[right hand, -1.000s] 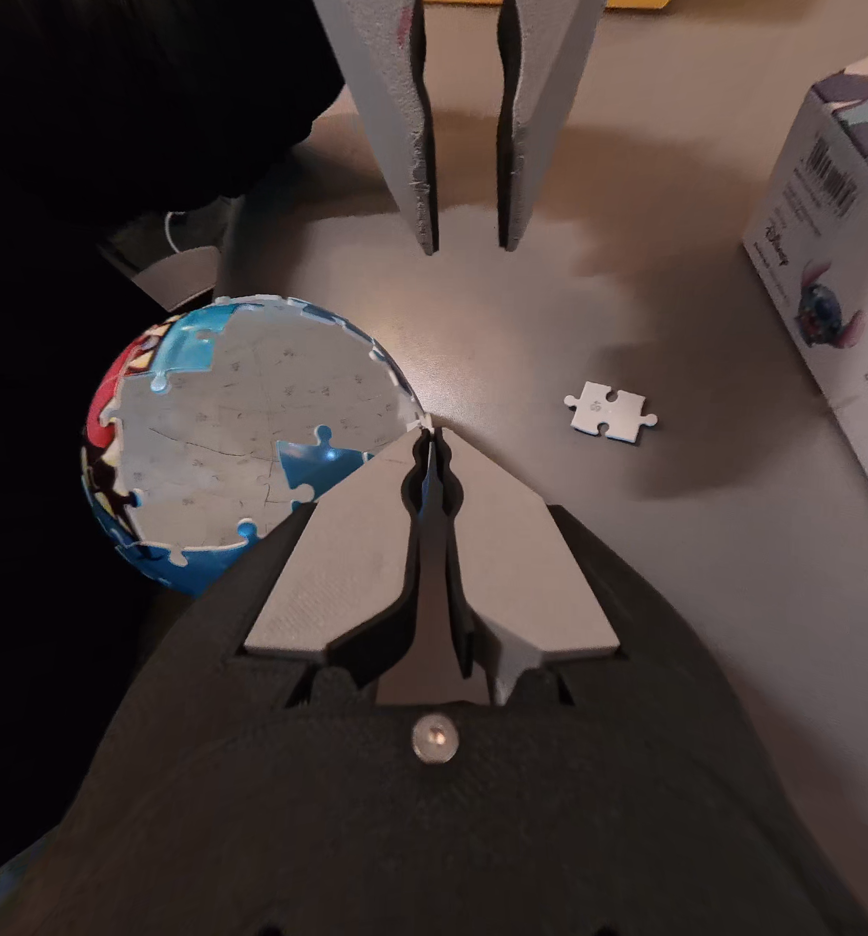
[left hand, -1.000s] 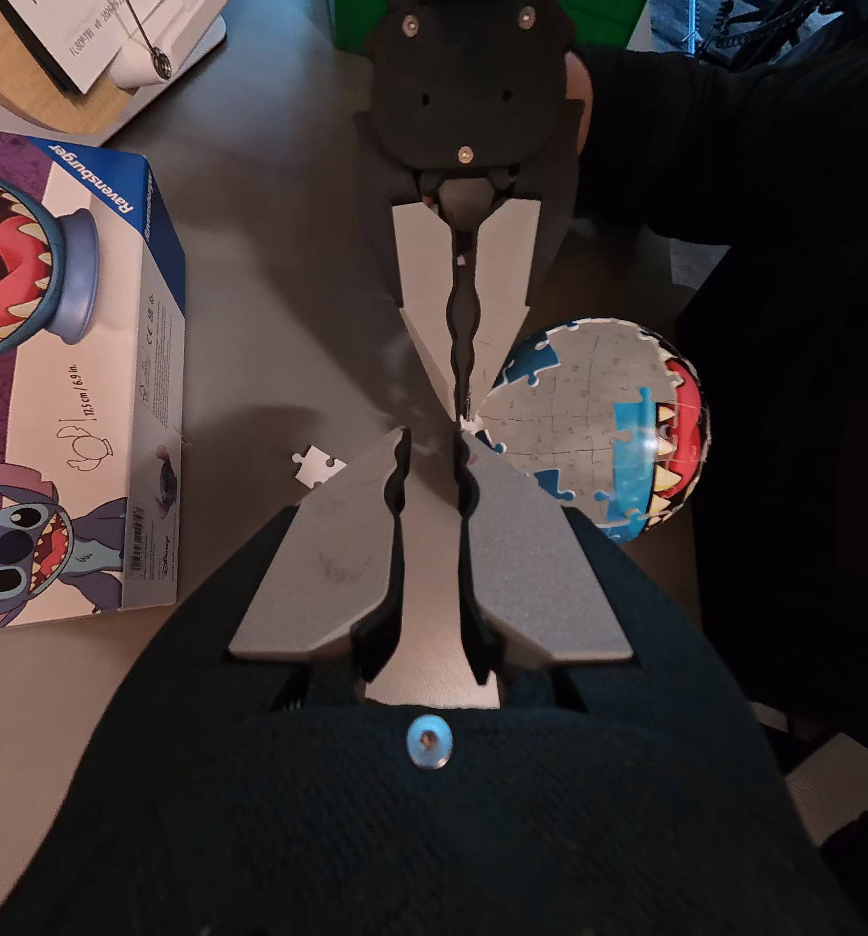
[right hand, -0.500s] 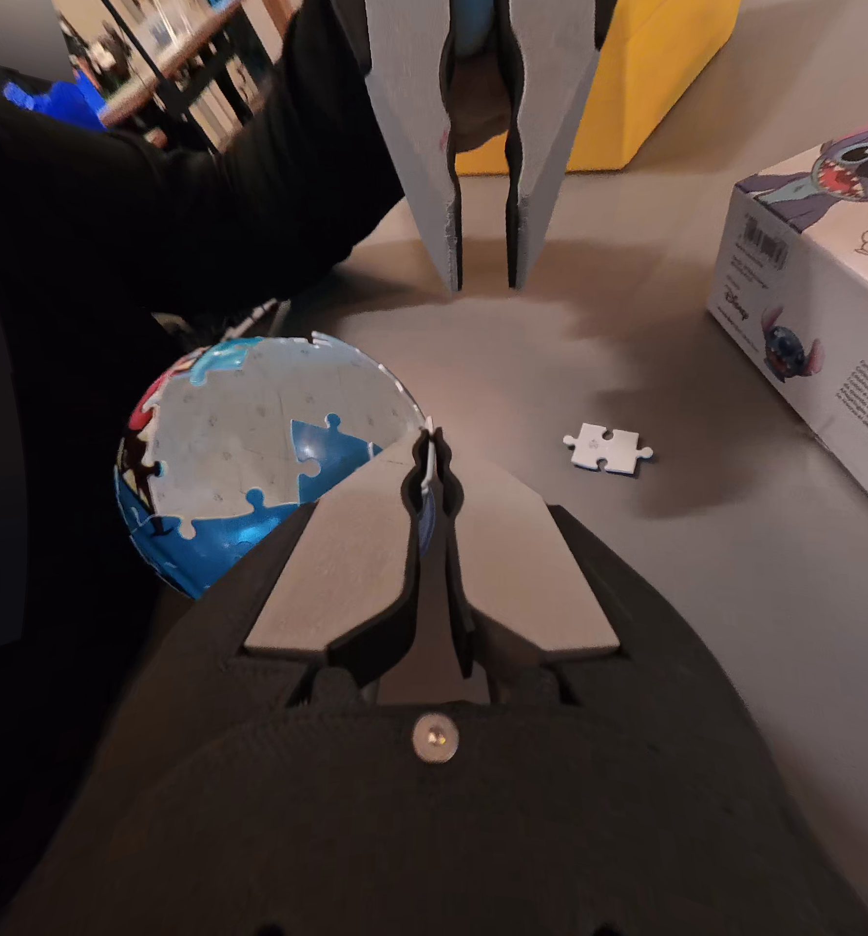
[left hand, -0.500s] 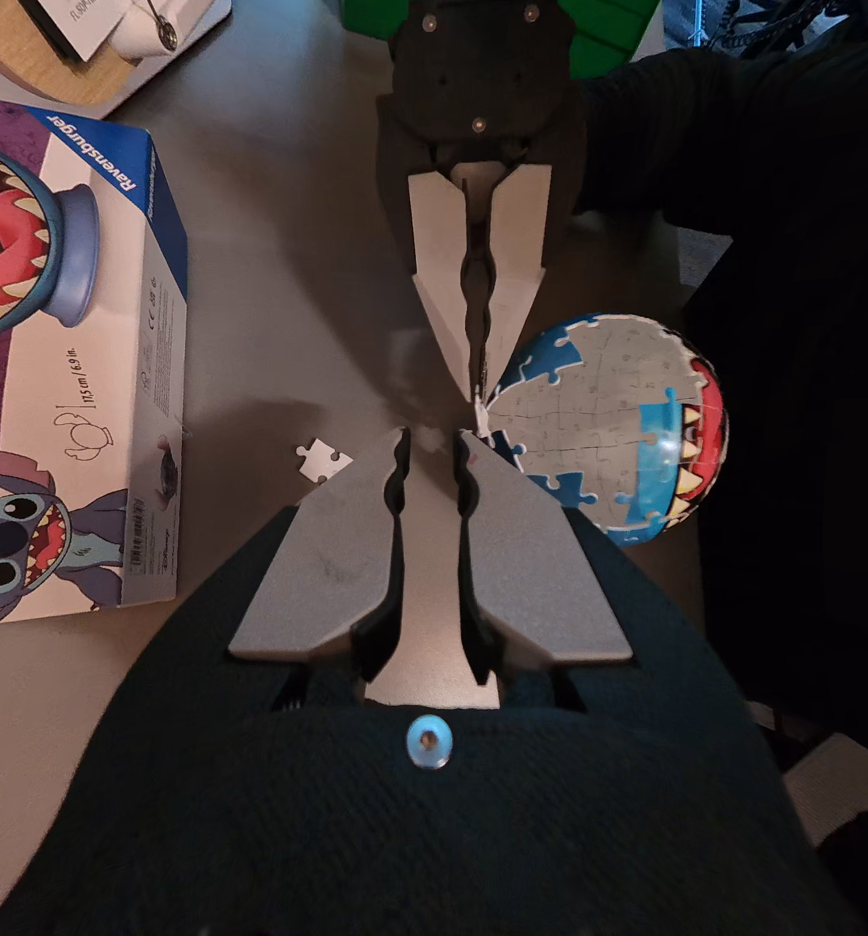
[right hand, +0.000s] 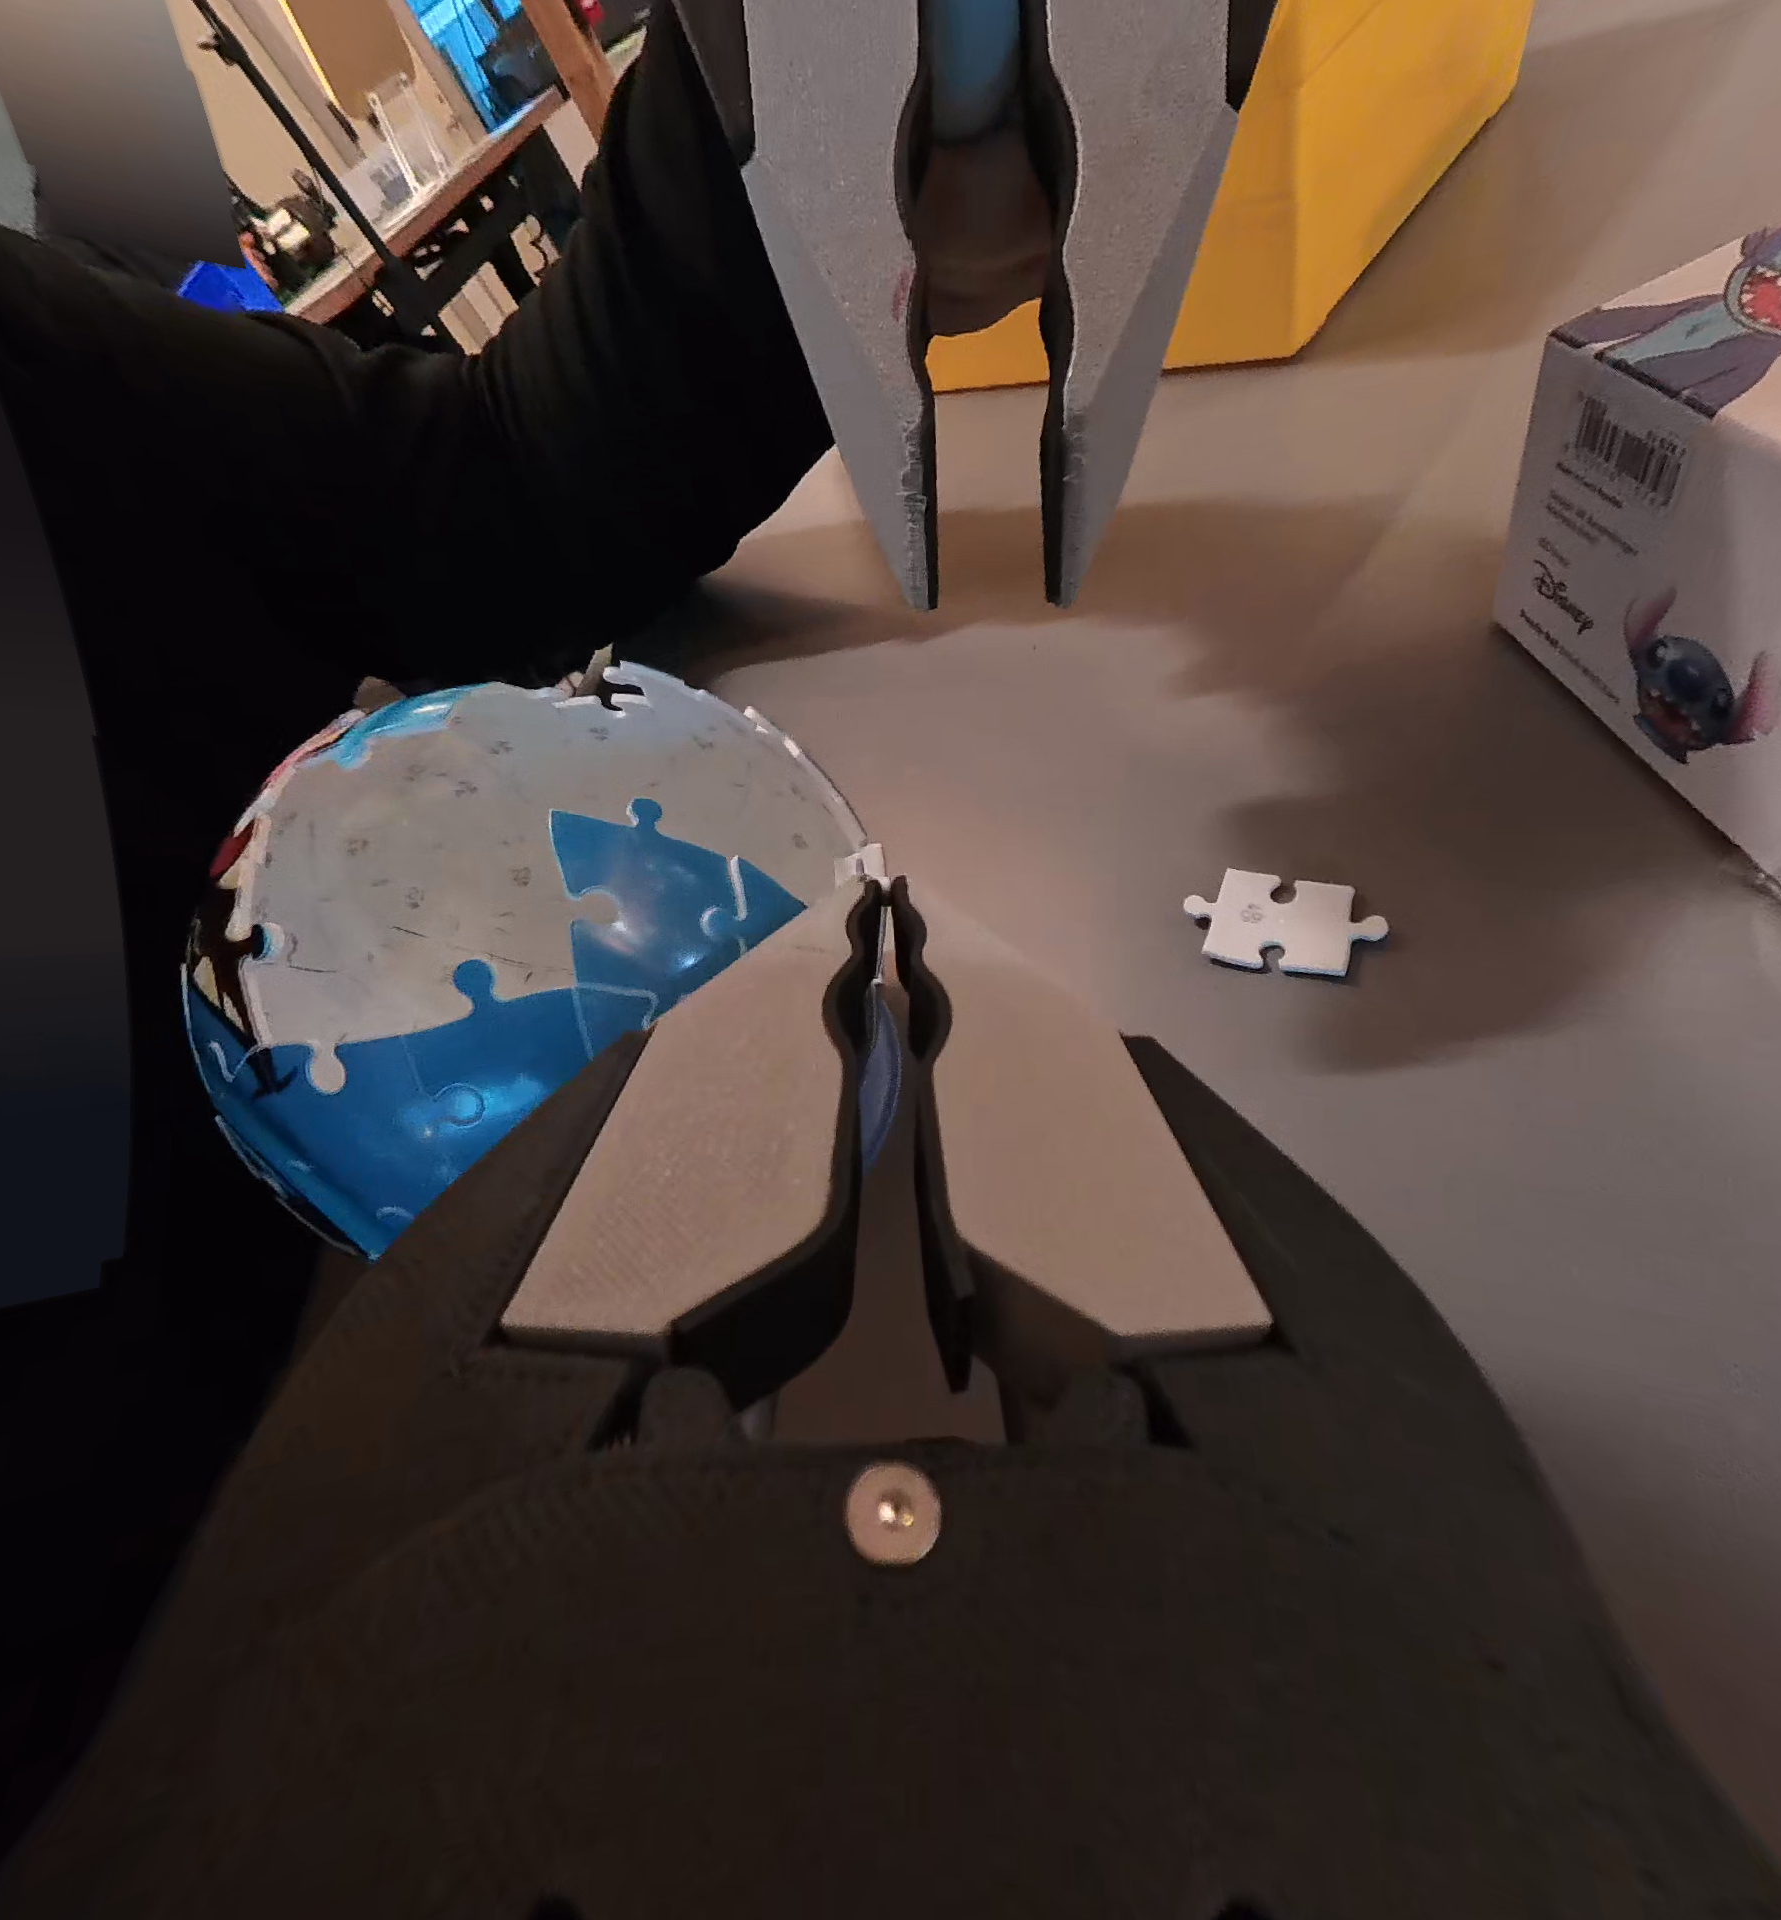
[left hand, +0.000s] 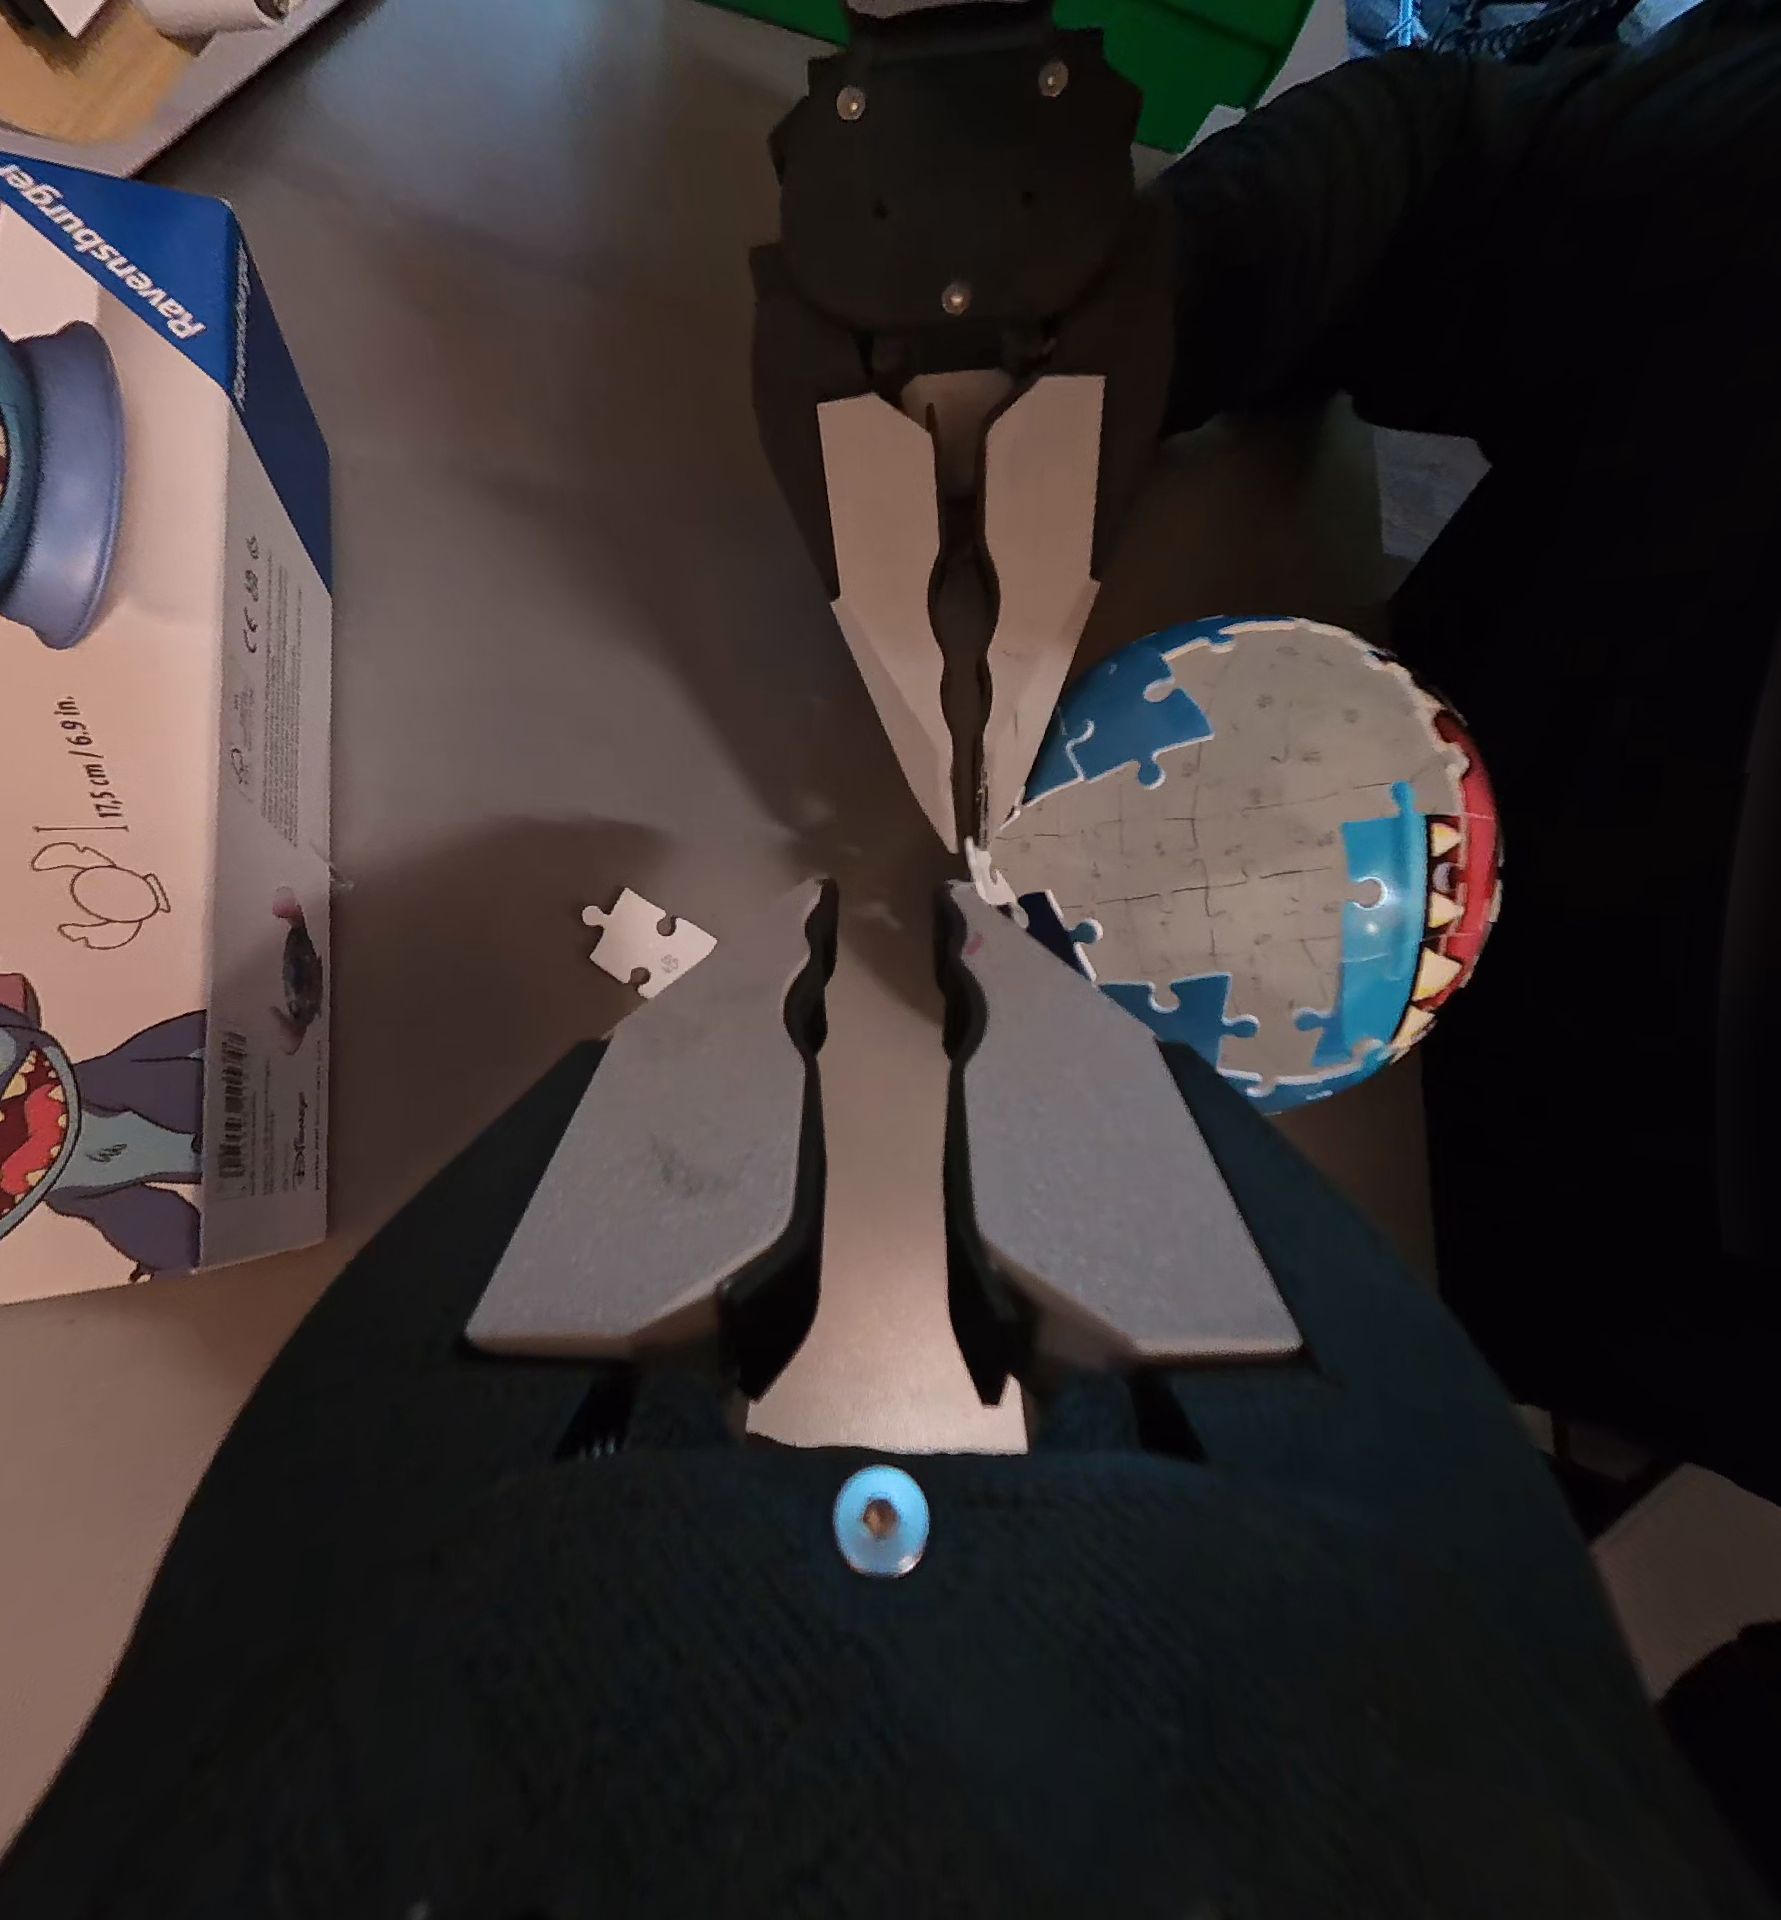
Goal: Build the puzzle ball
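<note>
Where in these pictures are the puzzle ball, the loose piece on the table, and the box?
puzzle ball (left hand: pixel 1239 862): left wrist view, on its pale unprinted patch.
loose piece (right hand: pixel 1281 920): right wrist view, on its white middle.
box (left hand: pixel 273 748): left wrist view, on its white side panel.

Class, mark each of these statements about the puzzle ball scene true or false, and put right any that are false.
1. The right gripper is shut on the rim of the puzzle ball. True.
2. The left gripper grips the loose puzzle piece. False: its jaws stand open and empty, and the piece lies on the table beside its left finger.
3. The puzzle ball is complete. False: it is an open shell, and its pale inner side shows.
4. A printed puzzle box lies on the table. True.
5. The loose puzzle piece lies inside the ball. False: it lies on the table, apart from the ball.
</note>
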`<state>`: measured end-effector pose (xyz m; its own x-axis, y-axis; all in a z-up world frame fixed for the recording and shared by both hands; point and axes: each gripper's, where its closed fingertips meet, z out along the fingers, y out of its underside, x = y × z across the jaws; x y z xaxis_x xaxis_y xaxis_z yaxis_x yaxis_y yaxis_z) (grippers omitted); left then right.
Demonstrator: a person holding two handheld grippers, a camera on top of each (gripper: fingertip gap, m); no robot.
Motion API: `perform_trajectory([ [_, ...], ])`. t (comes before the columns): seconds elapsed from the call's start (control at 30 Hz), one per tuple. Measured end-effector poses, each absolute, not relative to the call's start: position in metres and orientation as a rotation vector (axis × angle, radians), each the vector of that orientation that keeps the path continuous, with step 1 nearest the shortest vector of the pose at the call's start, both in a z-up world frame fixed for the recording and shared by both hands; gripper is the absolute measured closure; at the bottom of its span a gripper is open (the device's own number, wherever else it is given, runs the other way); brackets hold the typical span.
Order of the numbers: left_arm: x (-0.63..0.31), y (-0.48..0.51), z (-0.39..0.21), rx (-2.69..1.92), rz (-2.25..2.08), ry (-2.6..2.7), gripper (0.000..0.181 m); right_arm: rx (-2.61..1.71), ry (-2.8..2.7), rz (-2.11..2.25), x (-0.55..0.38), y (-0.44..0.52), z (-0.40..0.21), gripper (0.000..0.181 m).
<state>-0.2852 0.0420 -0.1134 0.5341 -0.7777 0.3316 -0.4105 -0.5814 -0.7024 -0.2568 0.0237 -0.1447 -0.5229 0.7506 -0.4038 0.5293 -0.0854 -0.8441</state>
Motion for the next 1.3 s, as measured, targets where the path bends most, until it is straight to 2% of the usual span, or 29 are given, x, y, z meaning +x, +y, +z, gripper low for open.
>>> perform_trajectory([
  [0.57,-0.285,0.042,-0.115,-2.224,-0.862,0.962,0.165,-1.300,-1.965,1.598,-0.258,0.024,-0.145,0.181],
  [0.83,-0.292,0.043,-0.111,-2.210,-0.859,0.947,0.163,-1.203,-1.862,1.616,-0.257,0.040,-0.122,0.181],
  [1.0,-0.308,0.023,-0.124,-2.165,-0.898,1.024,0.142,-1.395,-1.751,1.475,-0.242,0.086,-0.118,0.181],
  [1.23,-0.282,-0.040,-0.170,-2.076,-0.976,1.196,0.120,-1.761,-1.807,1.161,-0.194,0.096,-0.192,0.178],
  [1.3,-0.266,-0.050,-0.171,-2.015,-0.986,1.210,0.115,-1.819,-1.804,1.077,-0.184,0.097,-0.199,0.166],
])
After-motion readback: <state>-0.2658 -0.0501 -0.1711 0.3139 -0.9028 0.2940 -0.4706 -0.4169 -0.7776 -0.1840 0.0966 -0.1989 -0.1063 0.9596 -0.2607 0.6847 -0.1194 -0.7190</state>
